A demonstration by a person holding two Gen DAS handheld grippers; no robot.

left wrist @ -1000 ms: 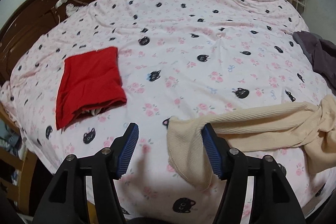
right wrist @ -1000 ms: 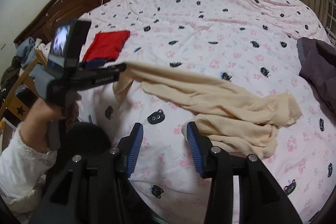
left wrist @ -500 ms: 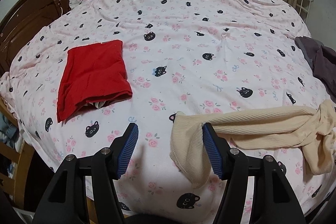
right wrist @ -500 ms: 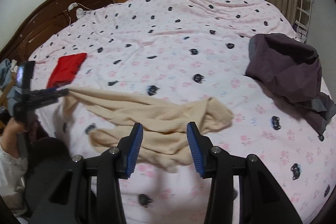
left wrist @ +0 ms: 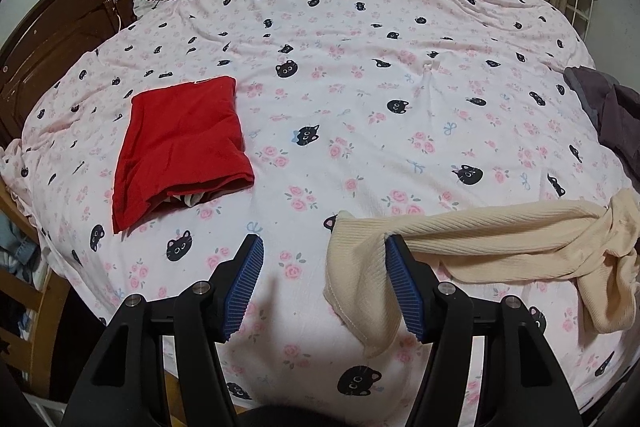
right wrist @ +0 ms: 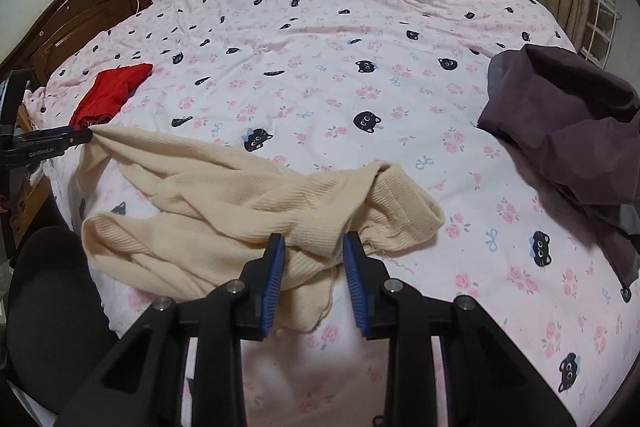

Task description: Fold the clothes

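Observation:
A beige ribbed garment point(left wrist: 500, 243) lies stretched along the near edge of the bed. One end of it hangs over the right finger of my left gripper point(left wrist: 322, 243), which is wide open and grips nothing. That gripper also shows at the left edge of the right wrist view, as the left gripper point(right wrist: 76, 138) with the cloth trailing from it. My right gripper point(right wrist: 315, 239) is low over the bunched far end of the beige garment point(right wrist: 224, 211). Its jaws are closing with a fold of the cloth between them.
A folded red garment point(left wrist: 180, 143) lies on the left of the pink cat-print bed cover point(left wrist: 360, 47). A dark purple-grey garment point(right wrist: 568, 131) is heaped at the right. A dark wooden headboard point(left wrist: 60, 27) stands at the far left, with curtains behind. A dark rounded shape point(right wrist: 48, 307) sits at the near left.
My right gripper has swung right and down from the middle of the beige garment to its bunched end, and its jaws have narrowed around a fold. The left gripper still carries the draped end.

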